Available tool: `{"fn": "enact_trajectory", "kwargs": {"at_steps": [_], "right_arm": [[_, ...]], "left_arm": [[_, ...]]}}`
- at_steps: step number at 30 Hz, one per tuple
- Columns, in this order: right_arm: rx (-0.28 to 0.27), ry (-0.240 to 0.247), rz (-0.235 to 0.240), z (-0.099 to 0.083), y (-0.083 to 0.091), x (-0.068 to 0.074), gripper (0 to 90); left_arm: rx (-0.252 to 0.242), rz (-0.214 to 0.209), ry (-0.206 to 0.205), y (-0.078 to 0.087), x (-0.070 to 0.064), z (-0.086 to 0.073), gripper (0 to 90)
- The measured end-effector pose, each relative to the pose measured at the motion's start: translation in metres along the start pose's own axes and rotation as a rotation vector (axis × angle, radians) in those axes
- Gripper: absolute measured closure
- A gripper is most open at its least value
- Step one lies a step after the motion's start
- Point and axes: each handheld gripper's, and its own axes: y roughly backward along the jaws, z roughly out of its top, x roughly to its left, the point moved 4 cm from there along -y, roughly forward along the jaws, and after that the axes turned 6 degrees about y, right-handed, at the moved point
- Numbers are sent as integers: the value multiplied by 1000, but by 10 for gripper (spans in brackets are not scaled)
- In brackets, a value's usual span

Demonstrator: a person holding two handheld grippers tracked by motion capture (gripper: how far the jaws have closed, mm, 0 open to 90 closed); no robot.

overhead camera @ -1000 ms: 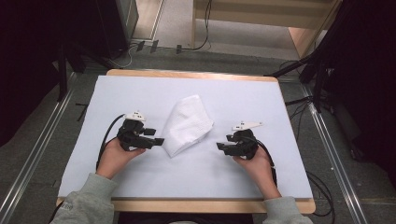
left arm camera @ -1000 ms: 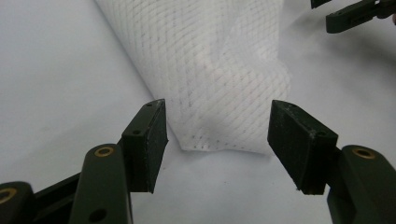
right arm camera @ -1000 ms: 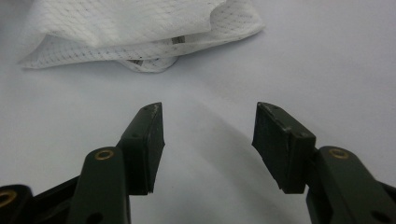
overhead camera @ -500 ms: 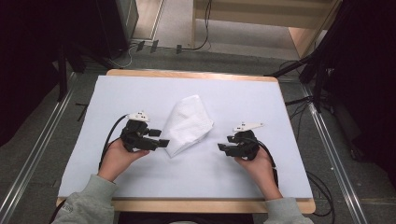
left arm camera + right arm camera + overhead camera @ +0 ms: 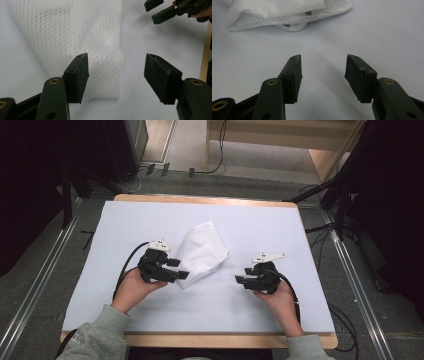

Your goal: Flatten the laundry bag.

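The left claw (image 5: 181, 269) gapes wide over the near corner of the white mesh bag (image 5: 202, 251); the right claw (image 5: 241, 279), also wide, sits well apart on the bench (image 5: 280, 235).

One white mesh cloth (image 5: 201, 251) lies on one counter (image 5: 260, 225) covered by one pale sheet, with two black grippers, the left gripper (image 5: 177, 269) and the right gripper (image 5: 242, 276), and two hands.
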Motion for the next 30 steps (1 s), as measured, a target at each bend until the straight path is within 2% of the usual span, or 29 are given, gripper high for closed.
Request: {"fn": "enact_trajectory", "kwargs": {"at_steps": [7,11,16,22,27,30], "right_arm": [[-12,-5,17,-4,5,6,473],[-7,-8,14,-7,7,8,469],[-1,-3,12,-11,8,11,466],[11,-6,7,-14,8,11,462],[16,-9,3,-17,9,9,458],[19,-11,-1,-17,9,8,457]], "left_arm": [[6,6,-40,-11,-4,5,366],[12,1,-39,-16,-4,8,366],[18,7,-63,-23,-3,11,366],[29,17,-42,-38,11,12,367],[67,-3,-7,-56,23,8,337],[78,-7,-9,-60,27,6,329]]}}
